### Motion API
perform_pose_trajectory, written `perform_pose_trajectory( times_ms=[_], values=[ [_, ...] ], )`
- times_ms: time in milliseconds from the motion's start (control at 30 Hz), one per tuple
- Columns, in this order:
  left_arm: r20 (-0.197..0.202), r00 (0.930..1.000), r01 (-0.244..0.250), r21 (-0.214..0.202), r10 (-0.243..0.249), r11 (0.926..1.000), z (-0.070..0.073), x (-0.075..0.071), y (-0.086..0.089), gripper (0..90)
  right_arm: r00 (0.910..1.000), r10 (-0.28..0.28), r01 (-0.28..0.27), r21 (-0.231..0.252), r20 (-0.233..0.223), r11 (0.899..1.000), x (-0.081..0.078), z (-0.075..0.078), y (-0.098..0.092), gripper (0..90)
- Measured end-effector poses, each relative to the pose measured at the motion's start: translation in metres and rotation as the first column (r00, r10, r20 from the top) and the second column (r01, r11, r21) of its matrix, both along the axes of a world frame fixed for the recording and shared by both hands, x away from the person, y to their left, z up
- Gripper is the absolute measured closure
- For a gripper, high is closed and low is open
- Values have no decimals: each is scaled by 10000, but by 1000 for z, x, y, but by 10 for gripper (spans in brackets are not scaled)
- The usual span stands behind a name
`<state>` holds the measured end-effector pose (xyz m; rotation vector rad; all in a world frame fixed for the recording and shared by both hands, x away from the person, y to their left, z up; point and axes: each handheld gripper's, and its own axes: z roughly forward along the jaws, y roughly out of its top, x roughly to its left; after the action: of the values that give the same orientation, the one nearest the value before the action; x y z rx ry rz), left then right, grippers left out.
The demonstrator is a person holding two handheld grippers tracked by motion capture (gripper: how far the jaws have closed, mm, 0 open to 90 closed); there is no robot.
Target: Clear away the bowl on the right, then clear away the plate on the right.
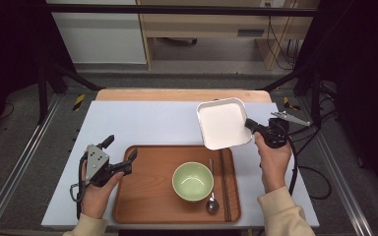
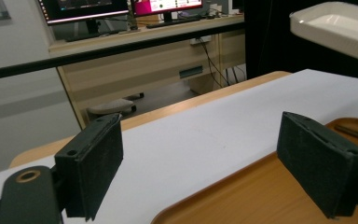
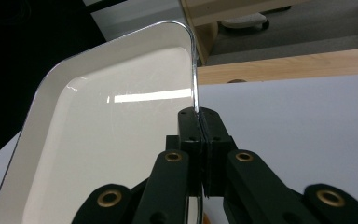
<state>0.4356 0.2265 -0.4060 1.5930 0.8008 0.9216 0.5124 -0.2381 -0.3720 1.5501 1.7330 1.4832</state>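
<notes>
**Midway: white dish lifted, place on the tray not yet reached**

So far, the square white dish [image 1: 223, 123] has been taken up by its rim and is held in the air beyond the far right corner of the wooden tray [image 1: 147, 196], tilted, with its underside clear of the white table cover [image 1: 142, 123]. The right gripper [image 1: 252, 126] is clamped on the dish's edge; in the right gripper view the jaws are seen pressed together with the thin rim [image 3: 195, 88] caught between them. The left gripper [image 1: 119, 149] is held with its jaws wide apart and nothing between them, over the tray's near left edge; in the left gripper view the bare pads [image 2: 95, 163] frame the table cover and a strip of tray.

On the tray, a green bowl [image 1: 192, 181], a spoon [image 1: 212, 199] and a pair of chopsticks [image 1: 224, 184] are already laid out, the bowl near the middle and the cutlery just to its right. The tray's left half lies bare. It is judged that the setting is partly done: the dish remains to be carried over and set down, probably on that bare part, and then released.
</notes>
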Motion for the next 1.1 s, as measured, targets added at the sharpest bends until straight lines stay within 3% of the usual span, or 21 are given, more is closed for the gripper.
perform_pose_trajectory(
  times_ms=[267,433,467,533,667,900,1100],
  values=[
    [302,9986,424,-46,-423,9991,15,13,-26,186,9984,559,-558,-40,97,9984,0,-2,29,891],
    [185,9988,456,-222,-452,9987,18,8,-30,196,9965,822,-820,-160,145,9965,-3,-4,45,891],
    [312,9987,417,-215,-410,9989,19,8,-29,199,9960,878,-875,-168,149,9960,-4,-4,48,891],
    [144,9993,342,-425,-336,9985,21,6,-29,220,9949,989,-985,-209,210,9949,-4,-4,55,891],
    [11,9996,290,-418,-290,9987,25,3,-33,250,9917,1255,-1248,-246,276,9919,-8,-3,70,891],
    [-416,9984,355,-534,-377,9979,33,9,-54,278,9864,1568,-1548,-422,486,9870,-12,0,91,891],
    [-648,9978,131,-434,-159,9990,34,14,-70,288,9846,1647,-1614,-580,590,9852,-15,0,100,891]
  ],
)
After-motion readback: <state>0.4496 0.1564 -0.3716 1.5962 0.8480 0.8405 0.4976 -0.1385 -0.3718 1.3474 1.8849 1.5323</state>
